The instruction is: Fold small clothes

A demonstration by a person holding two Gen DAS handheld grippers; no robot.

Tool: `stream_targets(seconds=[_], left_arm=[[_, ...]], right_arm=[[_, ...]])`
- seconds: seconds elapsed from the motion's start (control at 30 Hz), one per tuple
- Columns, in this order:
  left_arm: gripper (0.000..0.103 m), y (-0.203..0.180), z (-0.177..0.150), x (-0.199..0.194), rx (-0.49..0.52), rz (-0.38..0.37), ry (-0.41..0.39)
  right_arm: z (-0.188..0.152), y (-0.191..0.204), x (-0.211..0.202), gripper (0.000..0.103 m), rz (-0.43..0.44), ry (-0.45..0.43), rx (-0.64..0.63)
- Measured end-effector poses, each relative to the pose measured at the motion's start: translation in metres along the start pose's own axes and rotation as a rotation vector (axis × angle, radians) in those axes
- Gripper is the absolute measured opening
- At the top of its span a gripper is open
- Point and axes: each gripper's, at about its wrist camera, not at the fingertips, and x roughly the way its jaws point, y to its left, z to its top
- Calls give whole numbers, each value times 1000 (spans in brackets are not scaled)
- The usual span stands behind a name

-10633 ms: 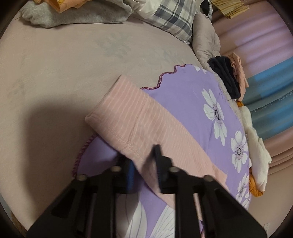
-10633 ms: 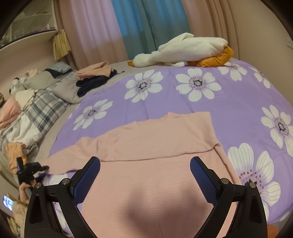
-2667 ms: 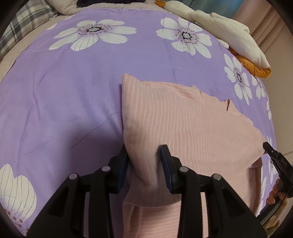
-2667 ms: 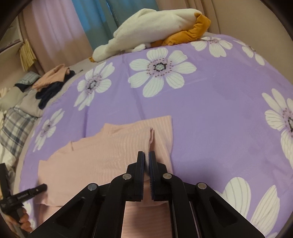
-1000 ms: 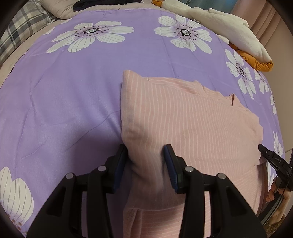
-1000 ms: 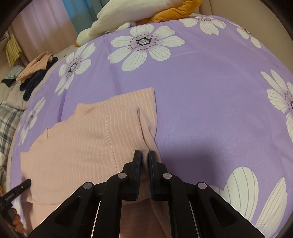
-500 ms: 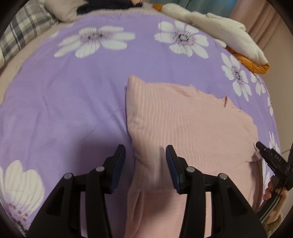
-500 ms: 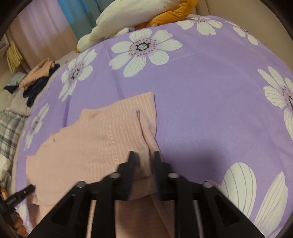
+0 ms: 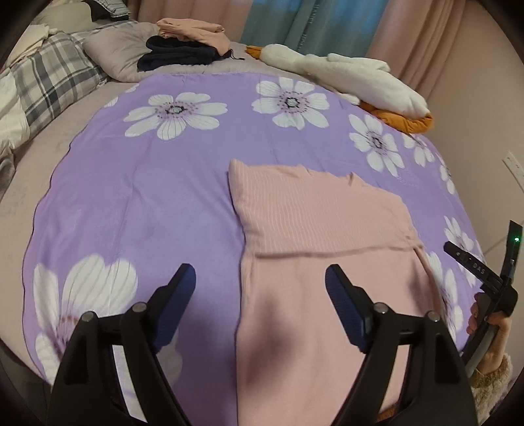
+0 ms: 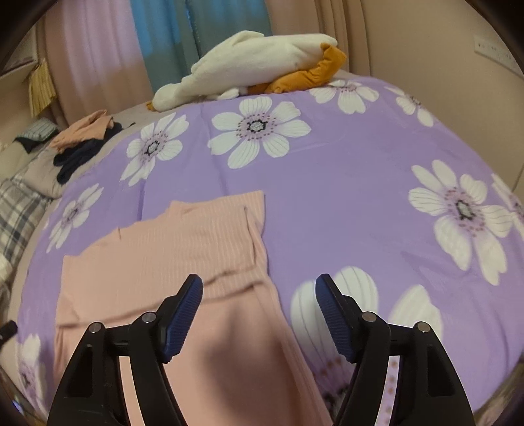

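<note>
**Both grippers open above a half-folded pink sweater**

The pink sweater (image 9: 314,255) lies flat on the purple flowered blanket (image 9: 147,196), in the near middle of the bed; its far part is folded over the near part, so a doubled panel with a straight edge crosses the garment. In the right wrist view the same sweater (image 10: 183,262) shows a narrow folded strip along its right side.

The left gripper (image 9: 260,303) hovers over the near left edge of the sweater; its fingers are spread wide and hold nothing; the left finger is above the blanket and the right finger above the pink cloth. The right gripper (image 10: 258,311) is also wide apart and empty; its left finger is over the sweater's right edge and its right finger over a white flower of the blanket. In the left wrist view, the right hand (image 9: 491,331) with its tool appears at the right edge, just beside the sweater.

There is no box or basket in view; other clothes lie only in piles. At the far side a white plush garment (image 10: 258,62) rests on an orange garment (image 10: 314,77); at the far left a folded peach garment (image 9: 193,31) sits on a dark navy garment (image 9: 177,57), near a grey pillow (image 9: 114,55) and plaid bedding (image 9: 49,85). Curtains (image 10: 163,39) hang behind the bed.
</note>
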Motion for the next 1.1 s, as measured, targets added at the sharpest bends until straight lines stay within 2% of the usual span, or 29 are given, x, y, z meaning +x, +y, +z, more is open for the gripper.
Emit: stream_targets(seconds=[0.3, 0.43, 0.5, 0.67, 0.77, 0.9, 1.03, 1.1], left_arm=[[80, 6, -72, -12, -39, -94, 133], [79, 5, -102, -10, -27, -92, 186], [75, 4, -117, -7, -38, -103, 223], [68, 8, -136, -2, -54, -111, 270], [68, 4, -144, -1, -35, -101, 271], [68, 1, -149, 0, -40, -103, 284], [66, 2, -159, 6, -50, -124, 317], [55, 1, -168, 13, -69, -172, 368]], right_arm=[[-48, -10, -48, 71, 86, 21, -7], [-79, -22, -62, 71, 98, 64, 1], [-91, -31, -66, 71, 93, 91, 28], [-121, -48, -70, 71, 84, 169, 93], [-135, -53, -71, 71, 72, 209, 109], [-148, -52, -71, 71, 104, 251, 120], [-158, -49, -68, 59, 114, 273, 93], [-165, -51, -63, 51, 116, 299, 109]])
